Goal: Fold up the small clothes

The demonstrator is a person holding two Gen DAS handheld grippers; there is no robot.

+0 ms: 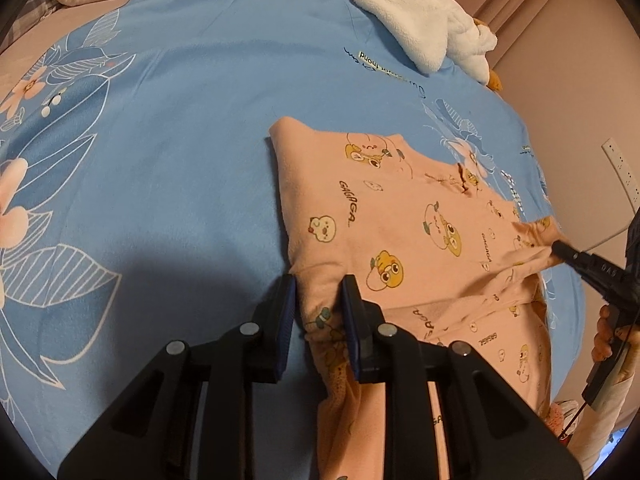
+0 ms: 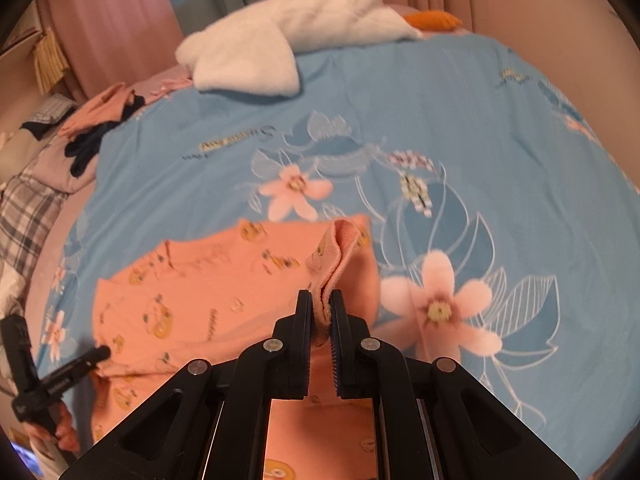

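Observation:
A pink garment (image 1: 400,216) printed with cartoon animals lies partly folded on the blue flowered sheet (image 1: 180,160). In the left wrist view my left gripper (image 1: 319,284) is shut on a bunched fold at the garment's near left corner, and the cloth fills the gap between its pads. My right gripper (image 1: 558,246) pinches the garment's right edge there. In the right wrist view the right gripper (image 2: 320,295) is shut on a raised doubled hem of the garment (image 2: 192,300). The left gripper (image 2: 105,351) shows at the garment's left side, held by a hand (image 2: 60,428).
A white plush duck (image 2: 280,40) lies at the far side of the bed. A heap of pink and dark clothes (image 2: 100,120) and plaid bedding (image 2: 24,216) sit at the left. A wall with a white power strip (image 1: 620,168) bounds the bed's right side.

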